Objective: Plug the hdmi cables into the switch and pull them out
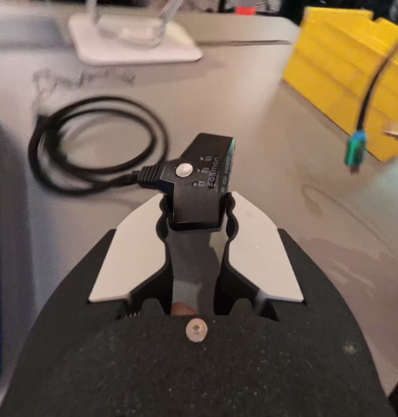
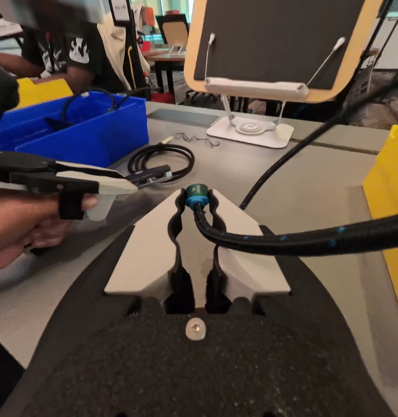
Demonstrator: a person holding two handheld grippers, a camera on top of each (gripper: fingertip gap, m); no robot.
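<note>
left claw (image 1: 197,204) pinching matte black switch (image 1: 198,180), long axis forward, ports rightward | right claw (image 2: 197,196) pinching green metal plug (image 2: 196,194) tip-forward, braided cable (image 2: 283,241) trailing right | grey bench (image 1: 261,135)

I count two grippers: my left gripper (image 1: 197,203) and my right gripper (image 2: 196,196). One switch (image 1: 198,180). One green-headed hdmi plug (image 2: 195,193) on one braided cable (image 2: 306,242). One coiled black cable (image 2: 162,158), far left. One blue bin (image 2: 80,133). Yellow bins: one far left (image 2: 44,90), one right (image 2: 387,180), two in all. One tablet stand (image 2: 250,133). One grey table (image 2: 283,180).
</note>
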